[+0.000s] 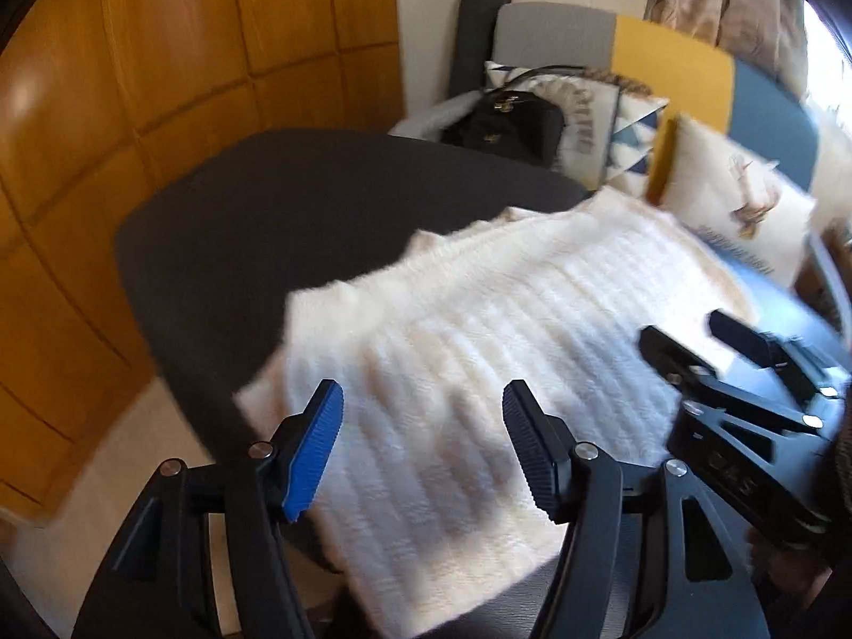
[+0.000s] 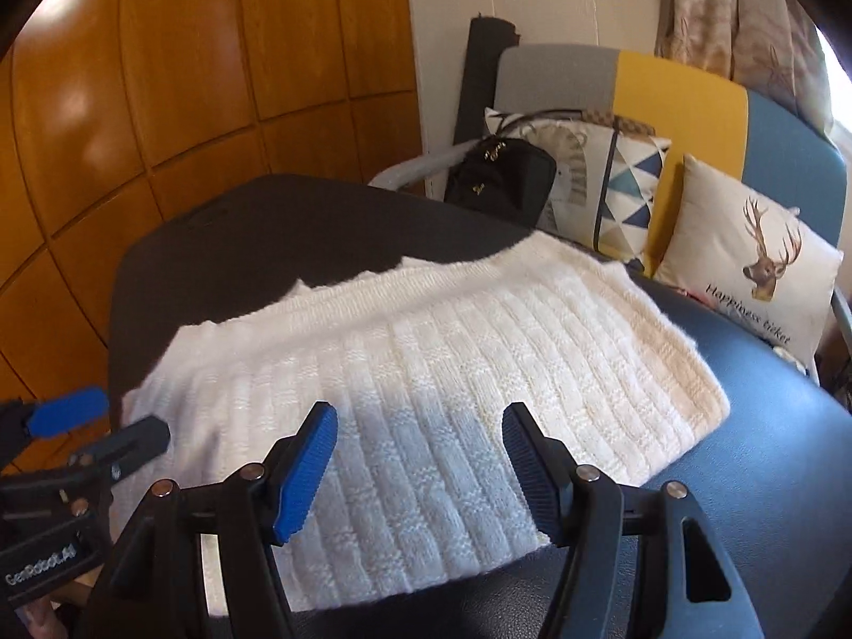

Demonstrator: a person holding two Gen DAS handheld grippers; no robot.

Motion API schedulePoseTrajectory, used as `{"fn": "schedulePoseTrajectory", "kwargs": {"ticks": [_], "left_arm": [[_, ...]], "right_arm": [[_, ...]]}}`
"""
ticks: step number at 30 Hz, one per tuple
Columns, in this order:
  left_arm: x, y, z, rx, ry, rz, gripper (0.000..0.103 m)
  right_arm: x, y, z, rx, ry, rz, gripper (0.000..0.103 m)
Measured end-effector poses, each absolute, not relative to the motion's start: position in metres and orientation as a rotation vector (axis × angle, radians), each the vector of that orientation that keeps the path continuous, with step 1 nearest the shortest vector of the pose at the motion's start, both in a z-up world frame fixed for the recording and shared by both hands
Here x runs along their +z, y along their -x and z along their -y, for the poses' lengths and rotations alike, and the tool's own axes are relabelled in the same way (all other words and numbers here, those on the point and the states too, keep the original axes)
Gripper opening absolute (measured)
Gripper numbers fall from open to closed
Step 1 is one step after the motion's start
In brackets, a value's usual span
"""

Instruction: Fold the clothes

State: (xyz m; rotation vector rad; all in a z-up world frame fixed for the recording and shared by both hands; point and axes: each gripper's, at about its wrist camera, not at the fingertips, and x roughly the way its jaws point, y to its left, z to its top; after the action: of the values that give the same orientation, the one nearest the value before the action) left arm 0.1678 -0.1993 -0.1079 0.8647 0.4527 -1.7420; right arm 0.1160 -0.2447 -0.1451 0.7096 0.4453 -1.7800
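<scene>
Two claws gape — left claw, right claw — one sweater.

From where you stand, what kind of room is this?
Probably a living room at home: a colour-block sofa with printed cushions, a curtain, wooden panelling, and a white knit sweater being folded.
</scene>
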Motion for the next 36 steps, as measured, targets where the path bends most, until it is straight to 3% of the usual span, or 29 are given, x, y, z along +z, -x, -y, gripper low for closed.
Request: {"fn": "schedulePoseTrajectory", "kwargs": {"ticks": [3, 15, 36], "left_arm": [[-0.104, -0.165, 0.191, -1.721, -0.862, -0.381, 0.066], [-0.107, -0.177, 0.206, -1.783, -0.866, -0.579, 0.066], [-0.110, -0.175, 0.205, -1.814, -0.866, -0.597, 0.066]], "right_arm": [[-0.141, -0.119, 0.243, -1.784, -0.699, -0.445, 0.066], [-0.139, -0.125, 0.245, -1.786, -0.684, -0.488, 0.066], [-0.142, -0.131, 0.247, -1.781, -0.646, -0.557, 0.066]]}}
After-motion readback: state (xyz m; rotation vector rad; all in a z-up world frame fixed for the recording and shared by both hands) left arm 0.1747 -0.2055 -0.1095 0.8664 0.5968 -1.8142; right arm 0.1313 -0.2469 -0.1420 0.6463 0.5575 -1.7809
